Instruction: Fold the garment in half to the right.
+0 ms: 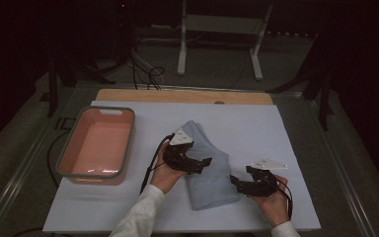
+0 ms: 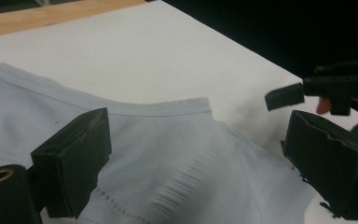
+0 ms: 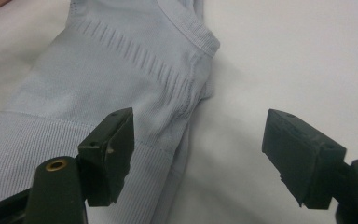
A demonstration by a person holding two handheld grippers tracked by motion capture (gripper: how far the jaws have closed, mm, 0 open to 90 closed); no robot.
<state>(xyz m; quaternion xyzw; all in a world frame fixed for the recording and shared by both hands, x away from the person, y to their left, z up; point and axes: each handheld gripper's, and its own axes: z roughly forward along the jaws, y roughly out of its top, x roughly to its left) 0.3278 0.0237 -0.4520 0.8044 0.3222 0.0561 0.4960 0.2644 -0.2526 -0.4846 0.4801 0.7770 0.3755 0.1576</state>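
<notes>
With the folded pale-blue garment point(image 1: 208, 165) lying loose beside the pink basin point(image 1: 96, 143), both hand-held grippers, left point(image 1: 205, 163) and right point(image 1: 235, 181), gape wide and empty over it, so the next move probably calls for a fresh grasp to fold or lift it.

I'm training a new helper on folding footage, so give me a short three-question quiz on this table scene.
1. True or false: the left gripper is clamped on the garment.
2. What sits on the left of the table? A) pink tub B) cardboard box C) metal bowl
3. Which gripper is off the garment's right edge, over bare table?

Key:
1. False; its jaws stand open above the cloth.
2. A, the pink tub.
3. The right gripper, also open.
</notes>
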